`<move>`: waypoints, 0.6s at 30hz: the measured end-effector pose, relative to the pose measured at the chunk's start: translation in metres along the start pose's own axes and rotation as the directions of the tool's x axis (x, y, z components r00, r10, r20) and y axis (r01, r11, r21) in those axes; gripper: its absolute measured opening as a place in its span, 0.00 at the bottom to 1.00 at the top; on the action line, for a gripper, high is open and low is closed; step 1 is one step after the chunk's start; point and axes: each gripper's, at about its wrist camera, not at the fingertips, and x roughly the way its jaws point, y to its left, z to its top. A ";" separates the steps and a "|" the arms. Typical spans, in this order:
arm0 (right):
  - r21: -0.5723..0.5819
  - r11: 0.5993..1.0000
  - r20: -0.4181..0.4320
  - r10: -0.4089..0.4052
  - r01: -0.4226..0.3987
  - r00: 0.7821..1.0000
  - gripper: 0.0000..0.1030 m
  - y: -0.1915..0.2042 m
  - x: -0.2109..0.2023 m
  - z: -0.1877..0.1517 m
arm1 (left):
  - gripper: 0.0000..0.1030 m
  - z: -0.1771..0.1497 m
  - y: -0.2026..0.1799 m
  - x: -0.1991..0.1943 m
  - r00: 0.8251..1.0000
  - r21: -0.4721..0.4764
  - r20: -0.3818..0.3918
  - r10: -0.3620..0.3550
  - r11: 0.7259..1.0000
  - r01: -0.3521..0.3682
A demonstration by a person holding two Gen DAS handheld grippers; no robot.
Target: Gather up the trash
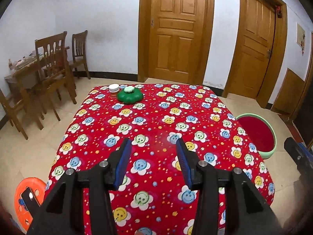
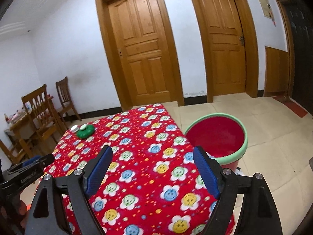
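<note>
A red bin with a pale green rim [image 2: 245, 137] stands on the floor by the table's right side, also seen as the bin [image 1: 272, 137] in the left wrist view. The table under a red flower-print cloth [image 1: 156, 117] carries a green flower-shaped container [image 1: 129, 96] and a white-lidded jar [image 1: 113, 89] at its far left corner. My left gripper [image 1: 153, 143] hovers open over the near part of the cloth with nothing between its blue pads. My right gripper [image 2: 152, 148] is open wide above the table's near right part, also empty, with the bin just beyond its right finger.
Wooden chairs [image 1: 52, 68] and a cluttered small table stand by the left wall. Two wooden doors [image 1: 176, 29] are shut at the back. An orange plastic stool [image 1: 27, 193] sits on the floor at the near left. Tiled floor surrounds the table.
</note>
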 end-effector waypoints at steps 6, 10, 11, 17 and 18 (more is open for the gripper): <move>-0.038 0.999 0.009 -0.002 0.002 1.000 0.83 0.015 -0.002 -0.017 | 0.46 -0.022 0.003 -0.003 1.000 0.004 -0.020 0.009 1.000 -0.009; -0.035 0.999 -0.001 -0.014 0.014 1.000 0.83 0.014 -0.001 -0.022 | 0.46 -0.028 0.008 -0.006 1.000 -0.020 -0.005 -0.001 1.000 0.001; -0.030 0.999 0.000 -0.017 0.017 1.000 0.83 0.014 -0.001 -0.023 | 0.46 -0.028 0.009 -0.006 1.000 -0.026 -0.002 0.001 1.000 -0.001; 0.005 1.000 0.003 -0.025 0.025 1.000 0.83 0.007 -0.003 -0.029 | 0.46 -0.030 0.012 -0.009 0.999 -0.035 0.028 0.036 0.999 -0.035; 0.009 1.000 0.002 -0.025 0.025 1.000 0.83 0.006 -0.003 -0.029 | 0.46 -0.030 0.011 -0.010 0.999 -0.033 0.034 0.042 0.999 -0.041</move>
